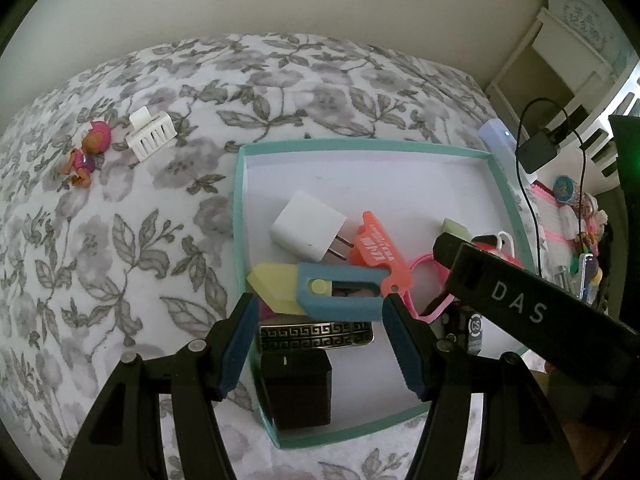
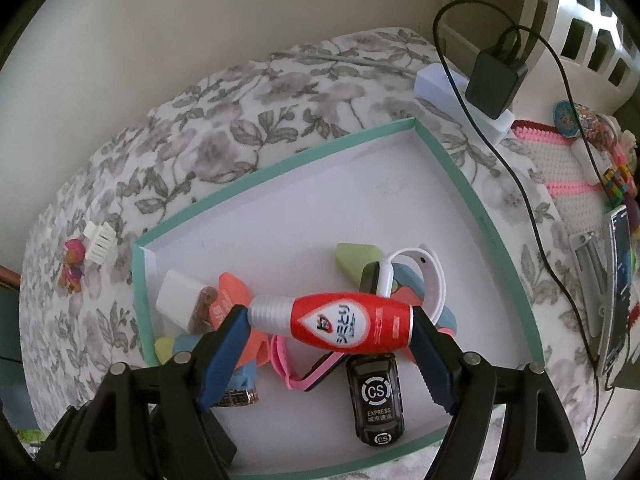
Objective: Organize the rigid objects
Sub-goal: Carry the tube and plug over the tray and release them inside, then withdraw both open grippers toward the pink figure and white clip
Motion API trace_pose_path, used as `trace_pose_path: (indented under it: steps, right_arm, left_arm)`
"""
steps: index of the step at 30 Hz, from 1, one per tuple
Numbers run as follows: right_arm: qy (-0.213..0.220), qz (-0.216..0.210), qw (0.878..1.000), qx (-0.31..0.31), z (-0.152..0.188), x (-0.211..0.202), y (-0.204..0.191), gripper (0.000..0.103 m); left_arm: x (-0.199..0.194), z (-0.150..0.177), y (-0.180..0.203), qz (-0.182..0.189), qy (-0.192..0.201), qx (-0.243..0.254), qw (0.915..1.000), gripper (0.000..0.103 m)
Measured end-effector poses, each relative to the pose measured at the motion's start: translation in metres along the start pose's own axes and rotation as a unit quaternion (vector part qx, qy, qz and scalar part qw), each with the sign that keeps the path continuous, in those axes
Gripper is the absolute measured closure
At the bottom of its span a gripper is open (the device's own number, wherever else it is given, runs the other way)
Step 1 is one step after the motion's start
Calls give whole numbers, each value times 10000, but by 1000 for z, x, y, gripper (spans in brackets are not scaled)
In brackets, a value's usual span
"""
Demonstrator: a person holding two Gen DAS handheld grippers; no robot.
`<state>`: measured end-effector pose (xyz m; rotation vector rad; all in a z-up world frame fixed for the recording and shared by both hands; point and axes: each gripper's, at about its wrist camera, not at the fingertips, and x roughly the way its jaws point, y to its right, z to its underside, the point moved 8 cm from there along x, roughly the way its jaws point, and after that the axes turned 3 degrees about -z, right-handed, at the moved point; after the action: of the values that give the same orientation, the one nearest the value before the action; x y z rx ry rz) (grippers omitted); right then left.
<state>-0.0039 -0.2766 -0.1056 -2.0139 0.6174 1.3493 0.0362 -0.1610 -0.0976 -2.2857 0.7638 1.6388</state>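
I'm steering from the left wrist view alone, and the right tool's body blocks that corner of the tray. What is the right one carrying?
Observer: The right tongs are shut on a red bottle with a silver neck, gripped end to end.
Operator: Is it over the tray?
Observer: Yes, it's above the teal tray. A black toy car marked CS EXPRESS lies right under it.
Operator: Anything behind it?
Observer: A white strap loops just beyond the bottle.
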Motion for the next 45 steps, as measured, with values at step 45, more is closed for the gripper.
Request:
trace_pose_path:
  steps: [45]
  right_arm:
    - [299, 149, 9975, -628, 2, 0, -34, 0]
  left_arm:
    - [-17, -12, -136, -988, 333, -2024, 9737, 13]
